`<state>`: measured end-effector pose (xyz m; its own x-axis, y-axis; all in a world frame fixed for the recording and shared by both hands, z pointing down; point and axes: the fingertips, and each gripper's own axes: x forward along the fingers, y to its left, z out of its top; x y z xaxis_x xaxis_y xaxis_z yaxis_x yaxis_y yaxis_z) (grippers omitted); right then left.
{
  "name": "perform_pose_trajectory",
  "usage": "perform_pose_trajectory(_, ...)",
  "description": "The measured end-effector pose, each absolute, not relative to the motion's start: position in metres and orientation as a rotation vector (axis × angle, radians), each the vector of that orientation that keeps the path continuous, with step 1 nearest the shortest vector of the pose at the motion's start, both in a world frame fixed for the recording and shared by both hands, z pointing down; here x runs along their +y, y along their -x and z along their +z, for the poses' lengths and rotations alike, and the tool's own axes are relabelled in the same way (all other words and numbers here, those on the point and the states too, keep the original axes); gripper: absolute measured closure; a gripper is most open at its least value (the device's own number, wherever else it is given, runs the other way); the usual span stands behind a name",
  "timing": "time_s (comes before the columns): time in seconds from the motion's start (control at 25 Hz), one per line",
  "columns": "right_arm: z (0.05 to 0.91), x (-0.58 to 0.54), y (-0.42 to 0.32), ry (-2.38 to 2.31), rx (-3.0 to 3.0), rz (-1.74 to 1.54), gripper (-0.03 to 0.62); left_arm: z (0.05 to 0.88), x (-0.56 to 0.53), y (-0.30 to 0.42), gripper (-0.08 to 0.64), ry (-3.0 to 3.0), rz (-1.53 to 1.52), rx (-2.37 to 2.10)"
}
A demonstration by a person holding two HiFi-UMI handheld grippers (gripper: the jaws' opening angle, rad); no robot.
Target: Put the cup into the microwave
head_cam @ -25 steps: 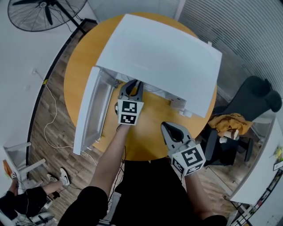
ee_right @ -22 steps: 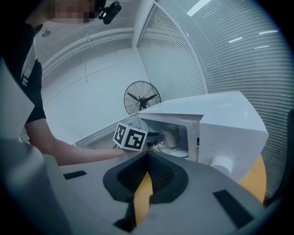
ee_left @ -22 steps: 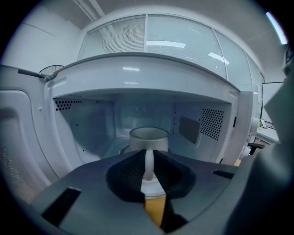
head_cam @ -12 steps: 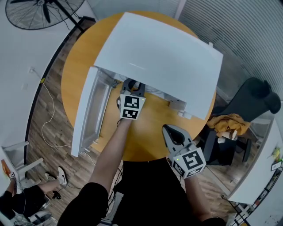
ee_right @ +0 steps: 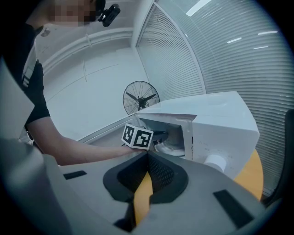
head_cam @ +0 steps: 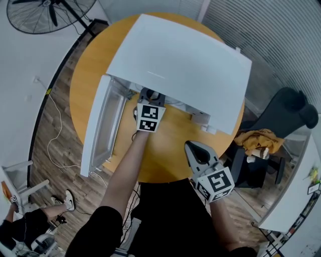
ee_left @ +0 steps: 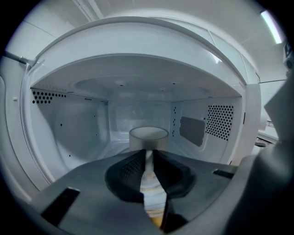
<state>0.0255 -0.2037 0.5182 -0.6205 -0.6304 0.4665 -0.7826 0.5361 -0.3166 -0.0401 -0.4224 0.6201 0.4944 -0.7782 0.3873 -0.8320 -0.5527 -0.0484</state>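
Observation:
The white microwave (head_cam: 180, 65) stands on the round wooden table (head_cam: 165, 150) with its door (head_cam: 103, 128) swung open to the left. My left gripper (head_cam: 151, 95) reaches into the oven's mouth. In the left gripper view a pale cup (ee_left: 148, 134) sits right at the tips of the left gripper (ee_left: 149, 153), inside the white cavity (ee_left: 82, 133). The jaws are closed to a narrow slit on the cup, and its lower part is hidden behind them. My right gripper (head_cam: 196, 150) hangs shut and empty over the table's near edge; the right gripper (ee_right: 146, 158) looks toward the microwave (ee_right: 216, 124).
A standing fan (head_cam: 47, 15) is on the floor at far left. A dark chair (head_cam: 288, 110) with yellow cloth (head_cam: 258, 140) stands to the right of the table. White furniture (head_cam: 296, 190) fills the right edge. A cable (head_cam: 55, 140) runs across the wooden floor.
My left gripper has moved forward from in front of the doorway into the microwave's mouth, the cup with it. The right gripper has barely shifted.

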Motion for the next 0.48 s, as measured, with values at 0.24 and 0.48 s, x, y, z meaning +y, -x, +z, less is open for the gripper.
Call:
perform_pose_trajectory(0.24,0.514,-0.198,-0.032,-1.165,-2.492,0.714,0.582,0.622,-0.42,0.041,0.483,-2.565,0.603,-1.395)
perform_pose_trajectory(0.48,0.511,-0.191,-0.044,-1.15,-2.506,0.683,0.582,0.621,-0.408,0.05,0.471,-2.523,0.648,-1.446)
